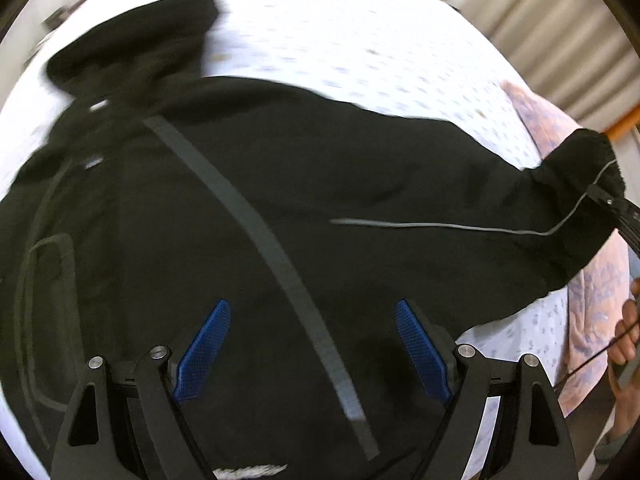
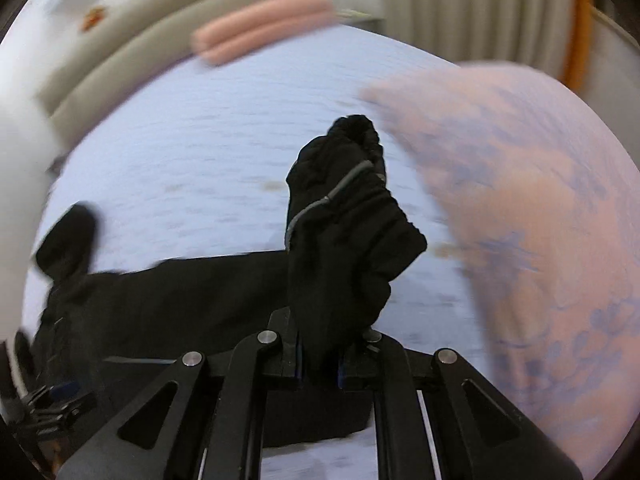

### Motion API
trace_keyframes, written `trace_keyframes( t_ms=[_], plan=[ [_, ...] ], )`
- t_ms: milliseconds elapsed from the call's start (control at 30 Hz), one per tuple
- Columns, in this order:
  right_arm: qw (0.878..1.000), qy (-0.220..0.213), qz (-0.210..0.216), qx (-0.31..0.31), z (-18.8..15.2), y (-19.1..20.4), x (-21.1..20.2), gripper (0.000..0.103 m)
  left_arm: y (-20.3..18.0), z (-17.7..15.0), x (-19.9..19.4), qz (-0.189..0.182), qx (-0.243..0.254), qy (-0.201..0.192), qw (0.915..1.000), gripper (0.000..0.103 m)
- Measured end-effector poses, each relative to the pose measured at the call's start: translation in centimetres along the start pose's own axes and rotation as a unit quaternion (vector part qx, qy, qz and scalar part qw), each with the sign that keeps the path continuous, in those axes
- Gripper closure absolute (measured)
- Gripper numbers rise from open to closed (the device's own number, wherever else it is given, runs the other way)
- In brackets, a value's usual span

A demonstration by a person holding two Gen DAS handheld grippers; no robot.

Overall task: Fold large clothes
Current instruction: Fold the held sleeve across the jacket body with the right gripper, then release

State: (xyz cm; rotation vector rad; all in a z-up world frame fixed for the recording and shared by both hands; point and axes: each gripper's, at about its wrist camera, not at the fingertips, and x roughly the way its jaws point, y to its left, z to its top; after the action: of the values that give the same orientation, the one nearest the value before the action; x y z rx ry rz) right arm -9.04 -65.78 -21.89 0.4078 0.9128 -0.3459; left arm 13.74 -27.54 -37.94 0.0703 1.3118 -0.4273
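Note:
A large black jacket (image 1: 256, 208) with a grey zip strip lies spread on a bed with a white, blue-dotted sheet (image 1: 360, 40). My left gripper (image 1: 312, 344) is open and empty, its blue pads (image 1: 206, 344) hovering over the jacket's body. My right gripper (image 2: 318, 360) is shut on the jacket's sleeve cuff (image 2: 344, 216), which bunches up above the jaws; the sleeve is stretched out to the right in the left wrist view (image 1: 576, 184). The rest of the jacket (image 2: 168, 304) lies to the left in the right wrist view.
A pink floral quilt (image 2: 532, 216) is heaped along the bed's right side, also in the left wrist view (image 1: 592, 280). Pink pillows (image 2: 260, 28) lie at the far end. Curtains (image 2: 472, 8) hang behind. The left gripper shows at lower left (image 2: 48, 404).

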Motion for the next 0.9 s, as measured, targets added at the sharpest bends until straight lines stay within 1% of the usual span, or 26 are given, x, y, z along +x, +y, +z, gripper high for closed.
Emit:
trace_keyframes(
  t_ms=[100,167,267,300,367,400,433,467,533,667,733,767,833,867,900],
  plan=[
    [0.999,0.003,0.031,-0.043,-0.6,6.3,-0.4,0.09,4.5,-1.1,-2.1,0.018,-0.031,-0.01,0.9993,0.017],
    [0.996,0.007,0.048,-0.072,-1.3,10.5,-0.4,0.09,6.7,-1.5,-3.1,0.028,-0.047,-0.014,0.9984,0.017],
    [0.989,0.008,0.047,-0.136,-3.0,18.5,0.5,0.09,11.1,-2.6,-4.5,0.037,-0.072,-0.017,0.9965,0.017],
    [0.988,0.009,0.049,-0.148,-3.8,20.3,0.6,0.09,12.7,-3.0,-5.1,0.044,-0.081,-0.018,0.9956,0.017],
    [0.984,0.013,0.057,-0.171,-5.2,24.1,0.7,0.09,14.6,-3.8,-5.6,0.062,-0.089,-0.023,0.9938,0.017],
    [0.98,0.016,0.064,-0.186,-6.0,26.9,0.9,0.09,15.9,-4.1,-6.2,0.079,-0.092,-0.027,0.9923,0.017],
    [0.978,0.017,0.067,-0.196,-6.7,28.8,1.1,0.09,17.2,-4.5,-6.7,0.091,-0.095,-0.029,0.9909,0.017],
    [0.976,0.019,0.069,-0.206,-7.4,30.8,1.1,0.09,18.7,-4.8,-7.2,0.096,-0.098,-0.029,0.9901,0.017],
    [0.971,0.021,0.069,-0.226,-8.7,34.8,1.4,0.09,21.2,-5.3,-8.0,0.098,-0.109,-0.032,0.9887,0.017],
    [0.964,0.03,0.1,-0.243,-11.4,42.1,1.7,0.09,24.9,-5.8,-9.4,0.106,-0.121,-0.037,0.9862,0.017],
    [0.96,0.035,0.109,-0.254,-12.7,44.8,1.9,0.09,26.7,-6.2,-10.1,0.111,-0.125,-0.038,0.9852,0.017],
    [0.956,0.042,0.119,-0.265,-13.7,47.2,2.1,0.09,27.8,-6.4,-10.5,0.113,-0.129,-0.038,0.9845,0.017],
    [0.95,0.054,0.136,-0.277,-15.3,49.9,2.3,0.09,29.7,-6.8,-11.1,0.117,-0.135,-0.04,0.9831,0.017],
    [0.944,0.063,0.145,-0.288,-16.7,52.2,2.6,0.091,30.7,-7.1,-11.3,0.121,-0.14,-0.041,0.9819,0.017],
    [0.941,0.068,0.146,-0.296,-17.5,53.4,3.0,0.09,31.6,-7.4,-11.5,0.123,-0.145,-0.042,0.9808,0.017]
  ],
)
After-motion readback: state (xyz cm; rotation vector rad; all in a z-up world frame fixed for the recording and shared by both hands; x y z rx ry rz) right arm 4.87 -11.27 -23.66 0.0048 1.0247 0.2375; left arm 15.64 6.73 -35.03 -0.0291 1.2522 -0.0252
